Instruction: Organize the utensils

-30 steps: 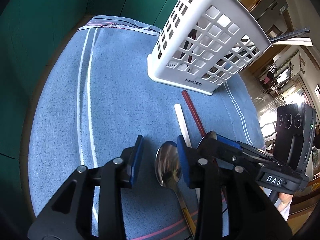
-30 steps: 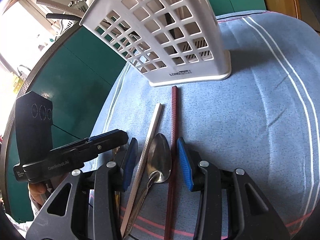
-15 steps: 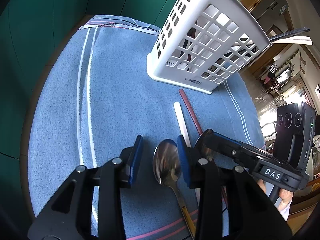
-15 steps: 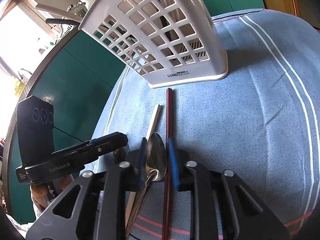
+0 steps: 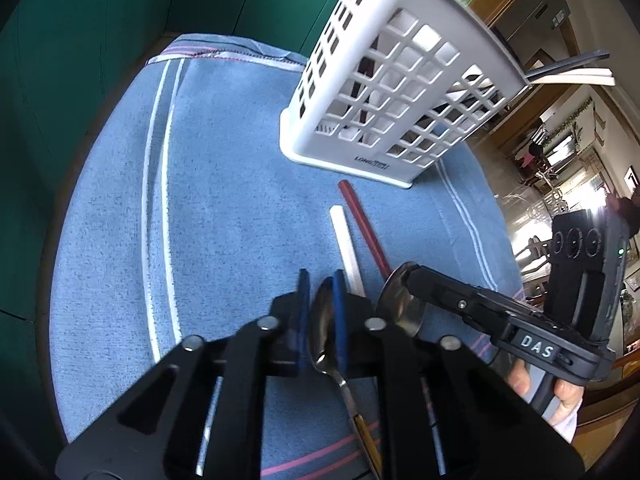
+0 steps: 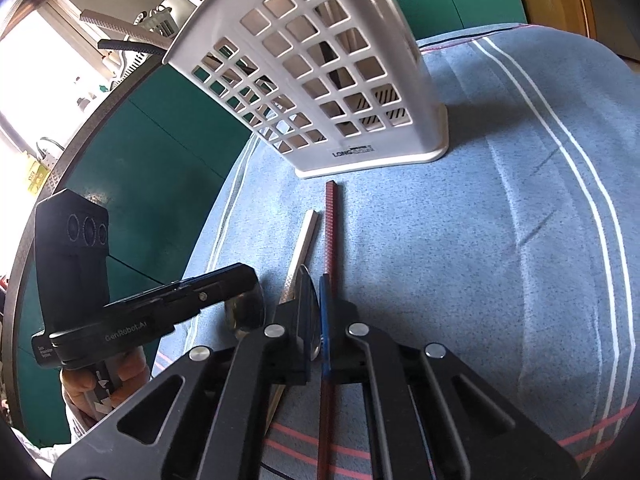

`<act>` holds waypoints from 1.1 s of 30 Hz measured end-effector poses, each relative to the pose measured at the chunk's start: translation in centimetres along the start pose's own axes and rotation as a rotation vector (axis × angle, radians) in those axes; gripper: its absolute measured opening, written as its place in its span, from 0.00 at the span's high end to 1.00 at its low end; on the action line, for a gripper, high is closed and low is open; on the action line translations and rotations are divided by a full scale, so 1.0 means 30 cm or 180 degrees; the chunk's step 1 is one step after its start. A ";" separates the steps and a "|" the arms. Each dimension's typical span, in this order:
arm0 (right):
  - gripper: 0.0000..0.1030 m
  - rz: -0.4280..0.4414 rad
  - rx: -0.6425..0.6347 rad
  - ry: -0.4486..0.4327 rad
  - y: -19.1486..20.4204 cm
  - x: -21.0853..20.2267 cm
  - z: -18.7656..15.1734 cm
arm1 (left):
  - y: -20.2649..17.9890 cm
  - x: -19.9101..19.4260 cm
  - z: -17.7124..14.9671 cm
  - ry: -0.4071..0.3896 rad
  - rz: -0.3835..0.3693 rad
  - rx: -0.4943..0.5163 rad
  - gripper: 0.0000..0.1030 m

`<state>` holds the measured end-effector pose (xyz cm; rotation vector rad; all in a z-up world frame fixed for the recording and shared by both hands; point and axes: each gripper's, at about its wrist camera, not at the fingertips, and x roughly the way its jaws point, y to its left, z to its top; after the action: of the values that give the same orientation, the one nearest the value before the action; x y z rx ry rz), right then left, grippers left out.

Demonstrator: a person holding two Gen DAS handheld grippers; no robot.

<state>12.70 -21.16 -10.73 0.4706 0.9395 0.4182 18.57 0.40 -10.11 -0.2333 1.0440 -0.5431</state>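
My left gripper [image 5: 320, 280] is shut on the bowl of a steel spoon [image 5: 325, 320] whose handle runs back under it. My right gripper [image 6: 314, 284] is shut on a second steel spoon [image 6: 308, 304], turned on edge between the blue pads. The right gripper also shows in the left wrist view [image 5: 412, 276] with its spoon bowl [image 5: 396, 300]. A white chopstick [image 5: 346, 244] and a dark red chopstick [image 5: 362, 224] lie side by side on the blue cloth [image 5: 220, 200]. A white slotted utensil basket [image 5: 400, 92] stands beyond them, with utensils inside.
The blue striped cloth [image 6: 500, 220] covers a green table [image 6: 168, 140]. Dark and white handles [image 5: 568, 70] stick out of the basket's top. The left gripper's body [image 6: 140, 320] sits close on the left of the right wrist view. A room with furniture lies beyond the table's right edge.
Both grippers have closed: the left on its spoon's bowl, the right on the second spoon, which has turned on edge. The chopsticks and basket have not moved.
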 end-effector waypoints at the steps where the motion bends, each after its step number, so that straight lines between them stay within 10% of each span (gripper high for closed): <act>1: 0.95 -0.0017 0.0000 -0.0012 -0.001 -0.009 0.000 | -0.002 -0.008 0.001 -0.0018 0.0013 0.0007 0.94; 33: 0.96 -0.0083 0.0072 -0.0079 -0.025 -0.058 -0.015 | -0.018 -0.018 -0.019 -0.0038 0.0165 0.0099 0.92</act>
<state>11.51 -22.61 -10.23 0.4825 0.9263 0.3778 17.71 0.29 -9.74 -0.1812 1.0267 -0.5101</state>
